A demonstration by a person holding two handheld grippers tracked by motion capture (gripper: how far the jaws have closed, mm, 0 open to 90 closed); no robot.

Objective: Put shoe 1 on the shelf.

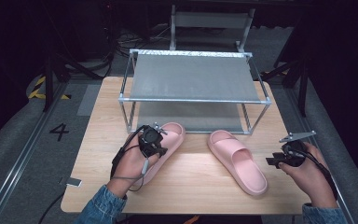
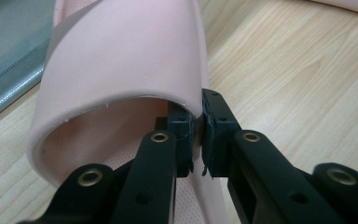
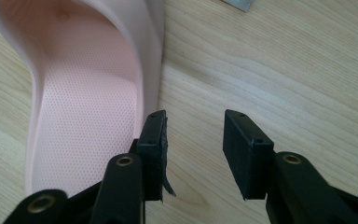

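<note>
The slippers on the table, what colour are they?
Pale pink slippers, seen best in the high view.

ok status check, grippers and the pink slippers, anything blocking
Left gripper shut on left slipper strap edge. Right gripper open beside right slipper, not gripping. Shoe rack behind, nothing in the way.

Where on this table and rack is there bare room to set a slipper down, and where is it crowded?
The rack's top shelf is bare, and what shows of the lower shelf too. The table is free between the left slipper, pinched by the left gripper, and the right slipper. It is tightest between that slipper and the right gripper.
</note>
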